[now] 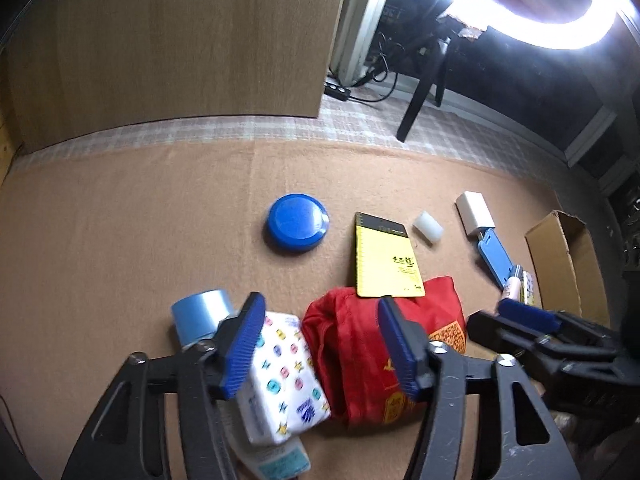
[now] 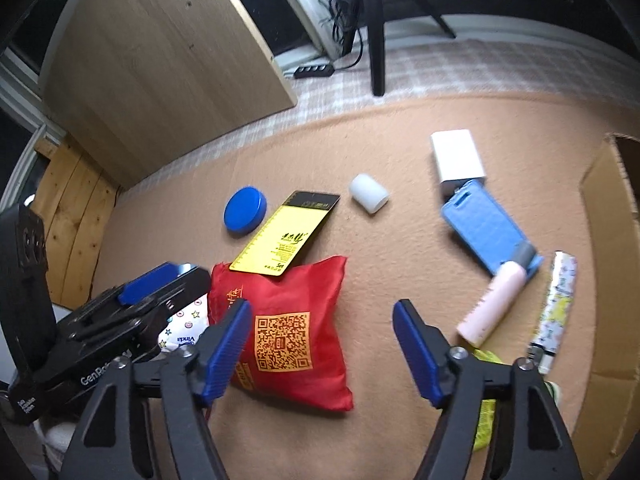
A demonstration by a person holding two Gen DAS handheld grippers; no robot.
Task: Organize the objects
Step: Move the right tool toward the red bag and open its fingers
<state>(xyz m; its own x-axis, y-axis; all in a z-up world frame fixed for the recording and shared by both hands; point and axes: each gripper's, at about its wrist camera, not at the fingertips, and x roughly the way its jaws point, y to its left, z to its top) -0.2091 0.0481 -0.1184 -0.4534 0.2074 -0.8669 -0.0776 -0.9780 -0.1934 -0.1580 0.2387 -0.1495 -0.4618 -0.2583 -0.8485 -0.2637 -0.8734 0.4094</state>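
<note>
Left tool [image 1: 320,344]: jaws wide apart, nothing gripped, hovering over the tissue pack [image 1: 286,372] and the red pouch [image 1: 384,344]. Right tool [image 2: 320,344]: also spread wide and empty, over the red pouch's QR-code face and the bare brown mat [image 2: 400,152] to its right.

Cross-views: the left wrist camera catches the right tool at its right edge; the right wrist camera shows the left tool at lower left, over the tissue pack.

Left view only: blue tape roll [image 1: 200,314] just behind the left finger, touching the tissue pack; a white bottle under the pack's near end; ring light [image 1: 560,28] top right.

Right view only: pink bottle [image 2: 494,304] lying with its top on the blue case [image 2: 486,230]; printed tube [image 2: 556,308] just beside it; yellow-green item under the right finger, unclear what it is.

Both views: yellow notepad [image 1: 386,260] with its near edge resting on the red pouch; blue round lid [image 1: 296,224] just left of it; white cylinder [image 1: 428,228] to its right; white box [image 1: 474,212] touching the blue case's far end; cardboard box [image 1: 560,264] at far right; wooden panel [image 1: 172,40] behind the mat.
</note>
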